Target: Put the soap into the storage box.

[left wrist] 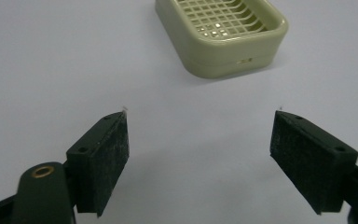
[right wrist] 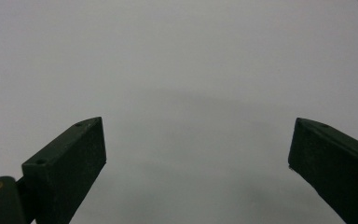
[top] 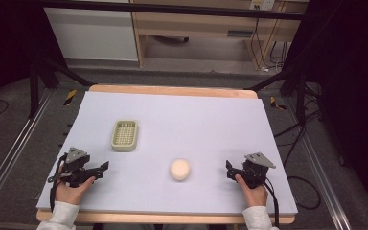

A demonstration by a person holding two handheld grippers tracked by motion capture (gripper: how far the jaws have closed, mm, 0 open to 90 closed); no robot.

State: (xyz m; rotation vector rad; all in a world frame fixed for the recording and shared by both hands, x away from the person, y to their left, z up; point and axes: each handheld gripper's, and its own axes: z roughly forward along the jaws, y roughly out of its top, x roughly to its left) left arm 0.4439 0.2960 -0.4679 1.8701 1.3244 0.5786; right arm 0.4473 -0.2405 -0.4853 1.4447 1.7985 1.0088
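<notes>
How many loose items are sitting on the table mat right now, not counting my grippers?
2. The green slotted soap dish lies left of centre, ahead of the left gripper. The round cream soap sits near the middle, between both grippers. Nothing looks hidden.

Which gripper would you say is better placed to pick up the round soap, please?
Probably the right gripper: its open jaws point toward the soap across bare mat, while the left gripper faces the soap dish.
</notes>
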